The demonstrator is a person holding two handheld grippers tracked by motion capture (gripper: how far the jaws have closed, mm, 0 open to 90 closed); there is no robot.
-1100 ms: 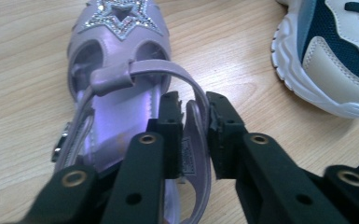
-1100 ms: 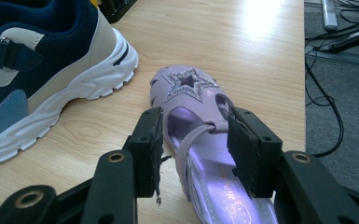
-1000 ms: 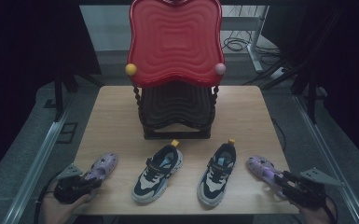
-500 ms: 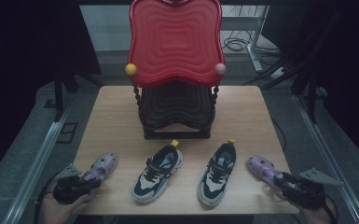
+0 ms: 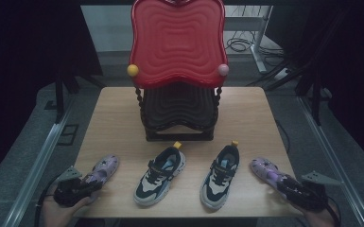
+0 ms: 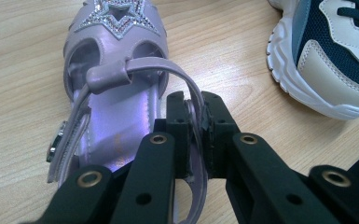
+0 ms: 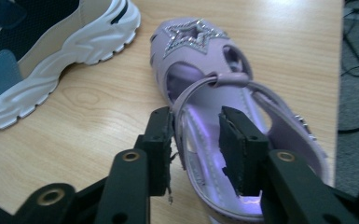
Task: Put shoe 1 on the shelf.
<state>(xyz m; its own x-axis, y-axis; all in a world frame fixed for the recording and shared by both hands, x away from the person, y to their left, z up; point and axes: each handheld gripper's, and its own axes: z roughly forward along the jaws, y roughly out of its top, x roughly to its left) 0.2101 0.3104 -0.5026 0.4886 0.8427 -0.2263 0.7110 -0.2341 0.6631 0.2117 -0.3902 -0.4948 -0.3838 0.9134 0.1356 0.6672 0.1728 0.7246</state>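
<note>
Both sandals in reach, L pinched, R closing.

My left gripper (image 6: 195, 135) has its fingers (image 6: 177, 126) pressed on the side strap of the left purple sandal (image 6: 116, 70), which lies at the bench (image 5: 123, 118) front-left corner. Two sneakers (image 5: 160, 175) sit between, w/ a red rack (image 5: 177, 42) behind. My right gripper (image 7: 198, 140) has fingers (image 7: 161, 140) just closing astride the right purple sandal (image 7: 205, 79) side strap at front-right; near pad beside it, far pad apart.
</note>
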